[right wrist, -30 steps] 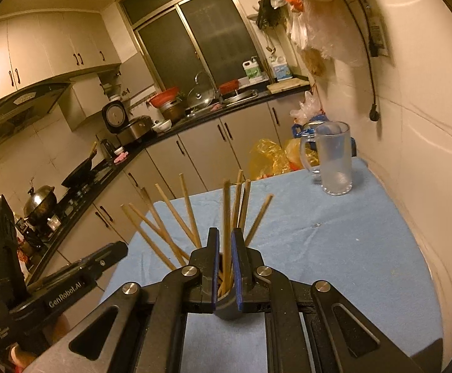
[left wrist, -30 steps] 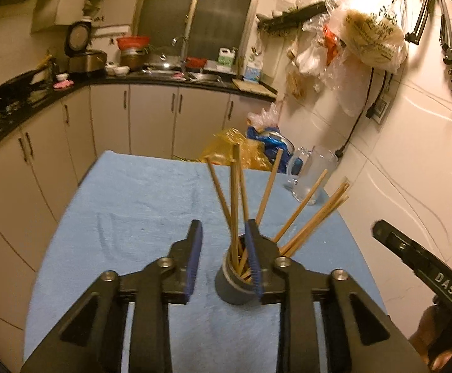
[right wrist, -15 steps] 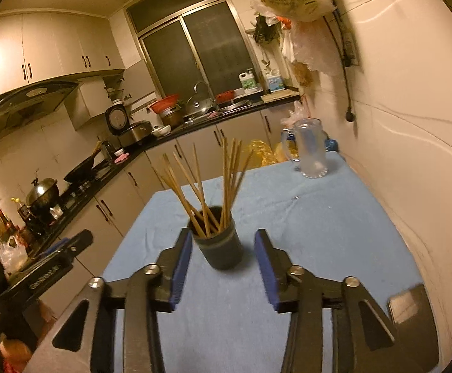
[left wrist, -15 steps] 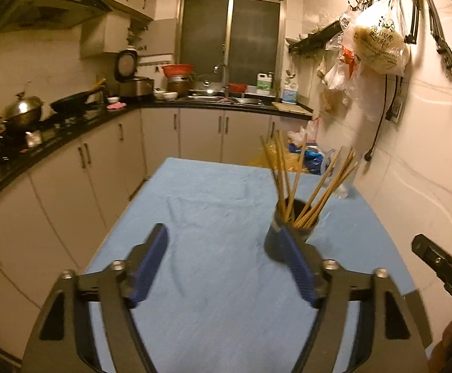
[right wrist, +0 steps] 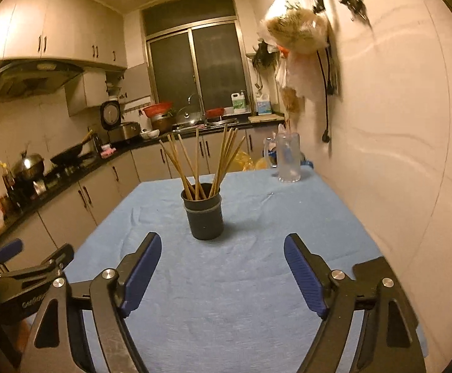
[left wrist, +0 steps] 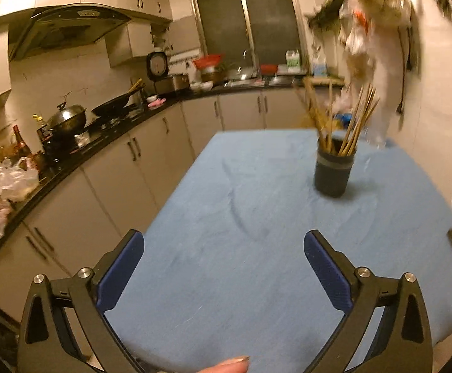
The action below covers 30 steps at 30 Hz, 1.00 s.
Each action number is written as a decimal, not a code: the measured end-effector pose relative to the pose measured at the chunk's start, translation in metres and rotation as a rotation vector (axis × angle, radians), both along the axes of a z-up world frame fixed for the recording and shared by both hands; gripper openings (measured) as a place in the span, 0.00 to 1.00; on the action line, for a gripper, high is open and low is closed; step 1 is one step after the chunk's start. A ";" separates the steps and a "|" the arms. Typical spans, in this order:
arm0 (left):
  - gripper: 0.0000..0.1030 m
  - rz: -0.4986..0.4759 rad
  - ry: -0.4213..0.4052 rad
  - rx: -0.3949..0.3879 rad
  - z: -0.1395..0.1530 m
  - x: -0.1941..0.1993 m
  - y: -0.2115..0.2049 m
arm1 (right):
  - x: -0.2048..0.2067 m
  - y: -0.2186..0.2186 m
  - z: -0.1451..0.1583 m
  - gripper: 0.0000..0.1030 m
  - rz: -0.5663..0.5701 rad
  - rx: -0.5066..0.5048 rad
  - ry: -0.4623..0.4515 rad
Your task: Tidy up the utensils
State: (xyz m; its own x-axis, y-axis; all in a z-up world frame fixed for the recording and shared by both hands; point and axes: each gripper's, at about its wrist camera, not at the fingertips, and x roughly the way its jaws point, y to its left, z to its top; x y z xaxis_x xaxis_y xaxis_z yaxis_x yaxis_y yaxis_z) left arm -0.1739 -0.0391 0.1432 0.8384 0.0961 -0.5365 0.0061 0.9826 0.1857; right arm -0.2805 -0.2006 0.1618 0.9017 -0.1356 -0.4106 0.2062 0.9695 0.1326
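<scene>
A dark grey cup [right wrist: 204, 214] stands upright on the blue cloth and holds several wooden chopsticks [right wrist: 197, 164] that fan out above its rim. It also shows in the left wrist view [left wrist: 333, 171], to the right, with its chopsticks [left wrist: 350, 121] blurred. My right gripper [right wrist: 222, 259] is open and empty, well back from the cup. My left gripper [left wrist: 224, 262] is open and empty, back near the table's front edge and to the cup's left.
The table with the blue cloth [right wrist: 257, 279] runs along the right wall. A glass mug [right wrist: 286, 158] stands at its far end. Plastic bags [right wrist: 294, 37] hang on the wall above. Kitchen cabinets and a stove [left wrist: 79, 124] line the left.
Both grippers opened wide and pulled back from the cup. The right gripper let go of the chopsticks, which stay in the cup.
</scene>
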 end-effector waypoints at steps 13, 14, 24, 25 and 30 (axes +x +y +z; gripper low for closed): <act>0.99 0.024 0.021 -0.070 -0.014 0.003 0.027 | 0.012 0.016 -0.014 0.83 0.024 -0.035 0.064; 0.99 0.026 0.024 -0.082 -0.014 0.004 0.029 | 0.013 0.017 -0.014 0.84 0.025 -0.037 0.065; 0.99 0.056 0.023 -0.072 -0.016 0.003 0.027 | 0.015 0.019 -0.017 0.88 0.025 -0.038 0.074; 0.99 0.053 0.024 -0.071 -0.016 0.003 0.026 | 0.014 0.018 -0.017 0.88 0.024 -0.037 0.074; 0.99 0.047 0.025 -0.064 -0.017 0.003 0.024 | 0.014 0.018 -0.018 0.90 0.022 -0.034 0.077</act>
State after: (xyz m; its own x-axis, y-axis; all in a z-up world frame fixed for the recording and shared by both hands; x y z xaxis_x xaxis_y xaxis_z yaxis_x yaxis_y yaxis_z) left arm -0.1705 -0.0153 0.1259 0.8201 0.0999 -0.5635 -0.0366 0.9918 0.1226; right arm -0.2664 -0.1831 0.1442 0.8706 -0.1310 -0.4742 0.1929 0.9776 0.0842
